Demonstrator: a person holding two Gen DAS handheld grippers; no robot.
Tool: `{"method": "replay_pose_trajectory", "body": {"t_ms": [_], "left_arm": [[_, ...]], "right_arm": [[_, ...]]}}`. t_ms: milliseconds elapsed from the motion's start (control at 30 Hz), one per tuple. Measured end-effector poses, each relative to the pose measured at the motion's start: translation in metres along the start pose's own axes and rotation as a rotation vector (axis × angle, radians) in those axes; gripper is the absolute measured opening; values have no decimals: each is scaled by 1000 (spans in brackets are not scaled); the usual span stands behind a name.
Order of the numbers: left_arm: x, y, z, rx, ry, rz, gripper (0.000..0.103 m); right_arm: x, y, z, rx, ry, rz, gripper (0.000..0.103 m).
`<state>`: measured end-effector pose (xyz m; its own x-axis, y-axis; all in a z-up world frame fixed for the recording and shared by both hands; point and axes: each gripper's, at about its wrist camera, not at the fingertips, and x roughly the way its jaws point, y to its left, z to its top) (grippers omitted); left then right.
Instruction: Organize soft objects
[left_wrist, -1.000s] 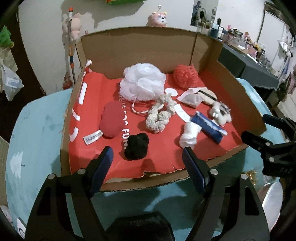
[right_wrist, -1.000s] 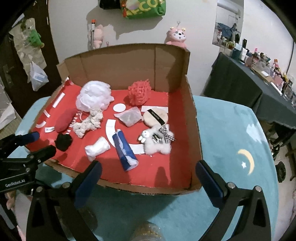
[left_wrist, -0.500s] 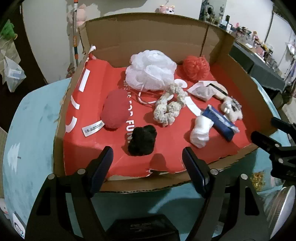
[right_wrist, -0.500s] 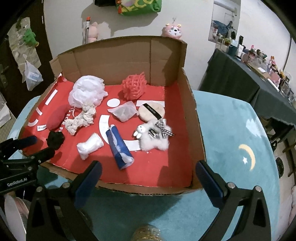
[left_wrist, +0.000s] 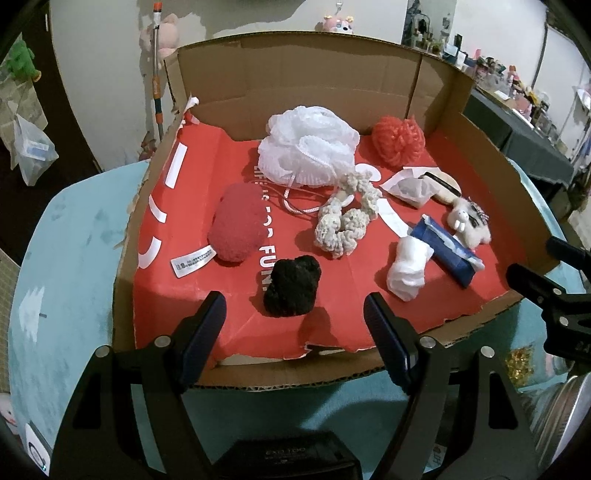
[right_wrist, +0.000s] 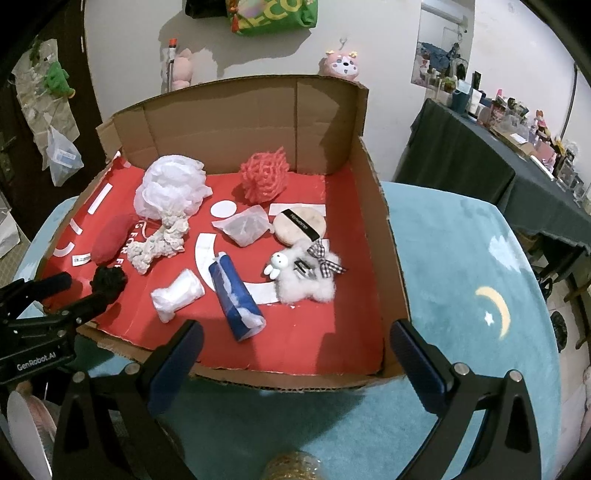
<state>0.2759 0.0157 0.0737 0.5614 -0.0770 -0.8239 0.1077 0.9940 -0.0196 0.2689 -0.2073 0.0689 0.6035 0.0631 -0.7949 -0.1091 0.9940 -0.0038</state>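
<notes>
An open cardboard box (left_wrist: 491, 158) with a red floor holds several soft things. In the left wrist view: a black pom-pom (left_wrist: 291, 286), a red plush pad (left_wrist: 238, 227), a white mesh puff (left_wrist: 308, 146), a red-orange puff (left_wrist: 398, 138), a cream scrunchie (left_wrist: 345, 223), a white wad (left_wrist: 408, 273), a blue pack (left_wrist: 447, 254) and a fluffy bunny (left_wrist: 469, 223). My left gripper (left_wrist: 295, 332) is open at the box's front edge, just before the black pom-pom. My right gripper (right_wrist: 295, 363) is open at the front edge, near the blue pack (right_wrist: 236, 295).
The box stands on a teal cloth (right_wrist: 461, 258) with a moon print. A round powder puff (right_wrist: 299, 225) and a clear bag (right_wrist: 243, 225) lie mid-box. A dark table (right_wrist: 491, 162) with clutter stands at the right. Something gold (right_wrist: 291, 467) lies below my right gripper.
Both grippers have moved forward toward the box's front edge. The black pom-pom now lies closer between my left fingers. Both stay open.
</notes>
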Motion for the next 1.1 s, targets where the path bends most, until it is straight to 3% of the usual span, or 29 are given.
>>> {"method": "replay_pose_trajectory", "body": {"t_ms": [533,1100], "left_arm": [[0,1,1,-8,-9,1,76],[-2,-1,1,4,-16,4,76]], "right_arm": [[9,2,4,-16,52,-32,102],[8,3,5,-4,46,-25,103]]}}
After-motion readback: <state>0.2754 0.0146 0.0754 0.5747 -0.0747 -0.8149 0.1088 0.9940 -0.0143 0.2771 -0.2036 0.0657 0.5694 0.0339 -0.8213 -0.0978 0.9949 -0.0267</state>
